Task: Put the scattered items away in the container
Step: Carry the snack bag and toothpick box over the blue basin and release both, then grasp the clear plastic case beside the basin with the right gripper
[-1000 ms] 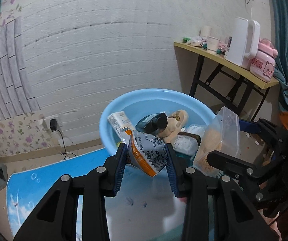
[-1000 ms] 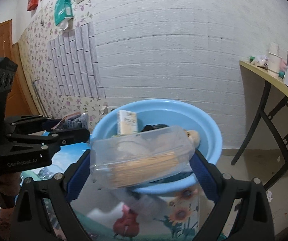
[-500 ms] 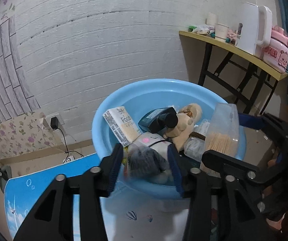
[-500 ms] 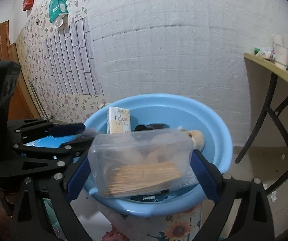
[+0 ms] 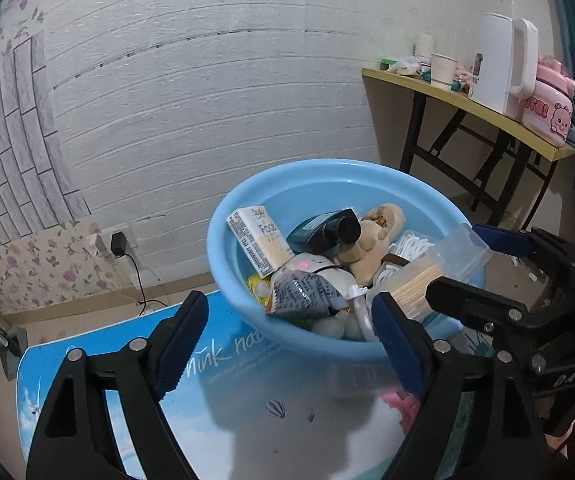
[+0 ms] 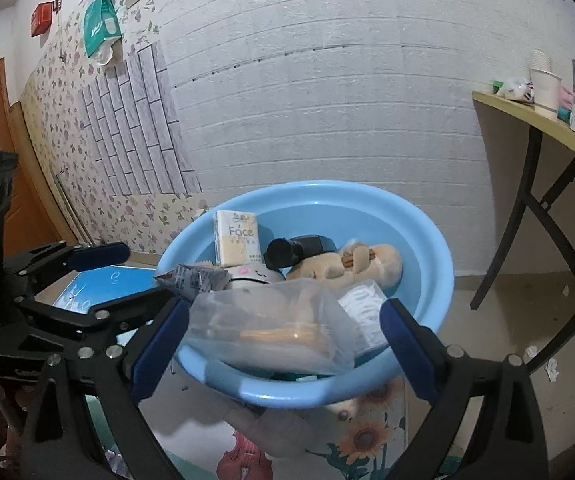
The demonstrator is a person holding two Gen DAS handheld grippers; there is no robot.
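Observation:
A light blue basin (image 5: 327,184) holds a tissue pack (image 5: 259,240), a dark bottle (image 5: 327,228), a plush toy (image 5: 375,236) and a grey snack packet (image 5: 303,292). My left gripper (image 5: 287,336) is open and empty just in front of the basin. In the right wrist view the basin (image 6: 427,248) is ahead. A clear plastic box of sticks (image 6: 271,328) lies over the basin's near rim between the fingers of my right gripper (image 6: 283,344), which are spread wider than the box. That box also shows in the left wrist view (image 5: 427,272).
The basin stands on a blue printed tabletop (image 5: 247,400). A side table (image 5: 467,100) at the right carries a white kettle (image 5: 499,64), cups and a pink box (image 5: 551,108). A white brick wall is behind. A charger (image 5: 119,244) is plugged in low on the wall.
My left gripper has opened and dropped the snack packet into the basin, then drawn back. My right gripper moved over the basin and opened; the clear box has tipped down onto the rim.

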